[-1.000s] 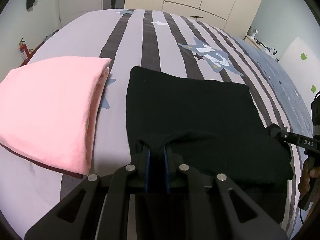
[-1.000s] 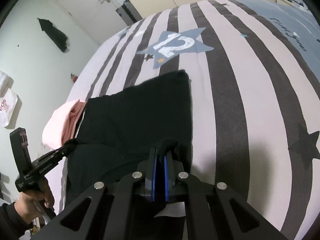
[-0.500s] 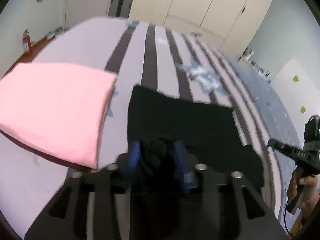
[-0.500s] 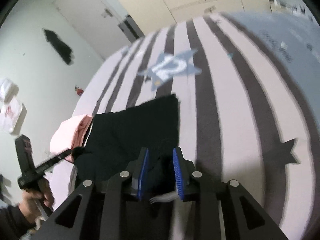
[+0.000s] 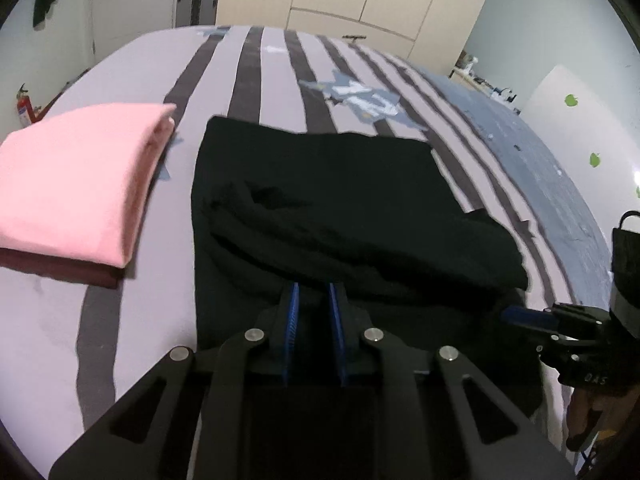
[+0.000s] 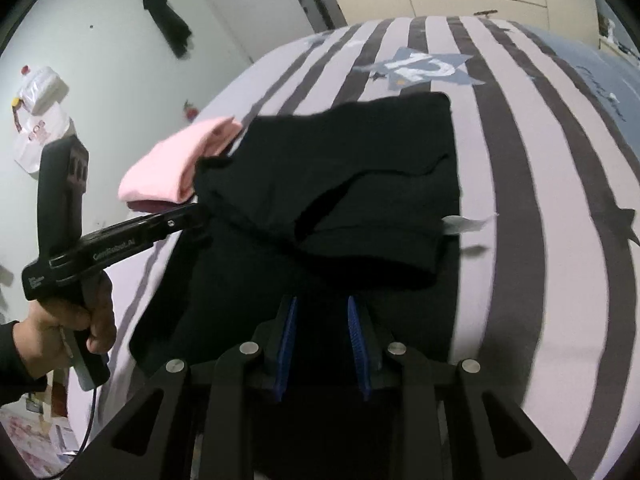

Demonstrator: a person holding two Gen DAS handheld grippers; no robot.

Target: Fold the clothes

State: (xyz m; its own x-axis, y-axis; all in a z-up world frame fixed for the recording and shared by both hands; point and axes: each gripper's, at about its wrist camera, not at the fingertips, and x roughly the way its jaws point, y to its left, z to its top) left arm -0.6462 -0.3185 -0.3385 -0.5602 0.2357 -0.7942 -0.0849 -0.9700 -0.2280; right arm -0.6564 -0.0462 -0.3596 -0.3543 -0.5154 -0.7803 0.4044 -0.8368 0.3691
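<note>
The black garment (image 5: 320,184) is lying in the centre of the striped bed (image 5: 248,72), with a folded pink garment (image 5: 76,176) sitting just beside it at the left of the frame. The near part of the black garment is resting doubled over towards the far edge, forming a loose, rumpled roll across the middle rather than a flat layer.

The left gripper (image 5: 312,292) is pointing down at the near edge of that roll. Its jaws have just been closing and are now standing only a narrow gap apart. Black fabric is covering their tips, so whether they are pinching it cannot be told. The right gripper (image 6: 322,304) is hovering over the near right part of the garment with its jaws apart and nothing clamped between them. A white tag (image 6: 466,224) is sticking out from the right end of the fold.

The step in hand seems to be finishing this fold. To do it well, the person should probably be taking both ends of the roll at the same level, drawing it evenly towards the far edge so the corners line up, then flattening the bulge. Pulling on one side only would likely be skewing the fold, and dragging could be shifting the layer underneath or nudging the pink garment.
</note>
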